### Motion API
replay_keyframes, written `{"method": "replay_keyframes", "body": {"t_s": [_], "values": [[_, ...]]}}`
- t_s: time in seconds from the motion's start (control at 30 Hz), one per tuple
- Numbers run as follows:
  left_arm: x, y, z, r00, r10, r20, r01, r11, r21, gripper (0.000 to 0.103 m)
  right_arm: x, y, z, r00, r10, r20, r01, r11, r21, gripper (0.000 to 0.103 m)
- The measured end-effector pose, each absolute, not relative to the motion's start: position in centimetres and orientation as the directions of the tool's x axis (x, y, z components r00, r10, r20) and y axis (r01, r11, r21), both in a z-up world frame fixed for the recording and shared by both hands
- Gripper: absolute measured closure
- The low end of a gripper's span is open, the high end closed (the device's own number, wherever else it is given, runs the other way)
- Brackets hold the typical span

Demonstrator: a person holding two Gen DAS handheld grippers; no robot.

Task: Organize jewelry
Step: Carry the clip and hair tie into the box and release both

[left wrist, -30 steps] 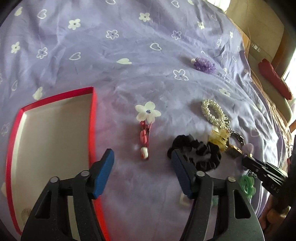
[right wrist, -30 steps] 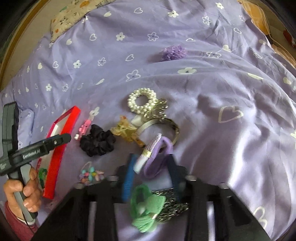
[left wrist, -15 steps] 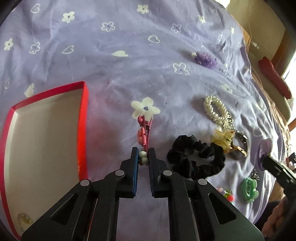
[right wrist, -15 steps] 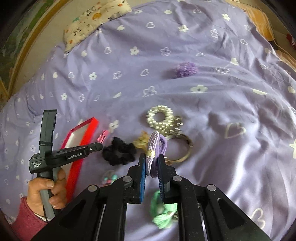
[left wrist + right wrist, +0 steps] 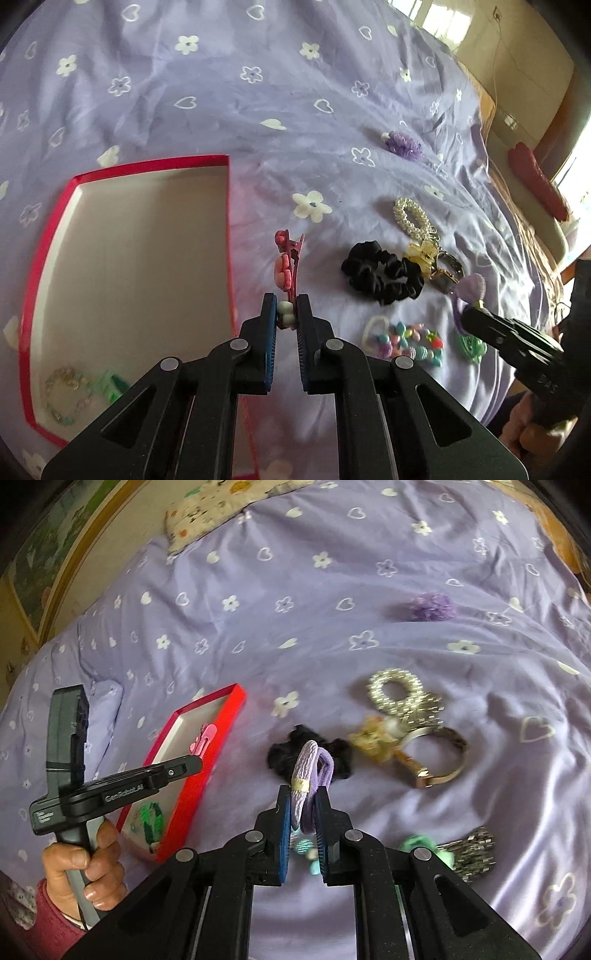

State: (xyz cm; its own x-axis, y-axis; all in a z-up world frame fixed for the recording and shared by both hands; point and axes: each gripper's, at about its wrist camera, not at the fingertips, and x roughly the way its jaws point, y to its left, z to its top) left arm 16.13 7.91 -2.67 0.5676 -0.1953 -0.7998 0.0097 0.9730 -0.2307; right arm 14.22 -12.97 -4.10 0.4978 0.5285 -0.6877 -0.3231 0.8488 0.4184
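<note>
Jewelry lies scattered on a bed under a purple sheet (image 5: 221,110) printed with white flowers and hearts, soft and creased, so small pieces sink a little into its folds. Largest of the task's things is the red box (image 5: 229,221), shallow, stiff-walled and pale inside; a beaded bracelet and something green already lie at its near end.

Next comes the black scrunchie (image 5: 380,273), gathered fabric, light and squashy, safe to pinch anywhere. Beside it sit a pearl ring of beads (image 5: 410,216), a yellow bow and a gold bangle watch (image 5: 439,760); the bangle looks rigid and smooth, likely to slip unless taken across its band.

The right tool (image 5: 303,812) is closed on a lavender hair tie (image 5: 312,771), a ribbed elastic loop with a gold crimp, held clear of the bed; it folds flat between the pads and should not slip.

The left tool (image 5: 286,314) is clamped on the bead end of a pink hair clip (image 5: 286,269), held just right of the box wall. It is thin metal with small flower ornaments, stiff but light; a grip on the round beads could let it pivot.

Smallest are the pastel beads (image 5: 406,339) on the sheet, hard, glossy and awkward to pinch.
</note>
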Motion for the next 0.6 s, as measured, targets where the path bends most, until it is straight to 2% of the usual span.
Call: {"method": "replay_keyframes", "body": {"t_s": [0.6], "values": [[11.8, 13.9, -1.0, 0.617, -0.142, -0.774, -0.082, 0.966, -0.243, 0.094, 13.6, -4.6, -3.1, 0.410, 0.606, -0.682, -0.464, 0.782, 0.416, 0.091]]}}
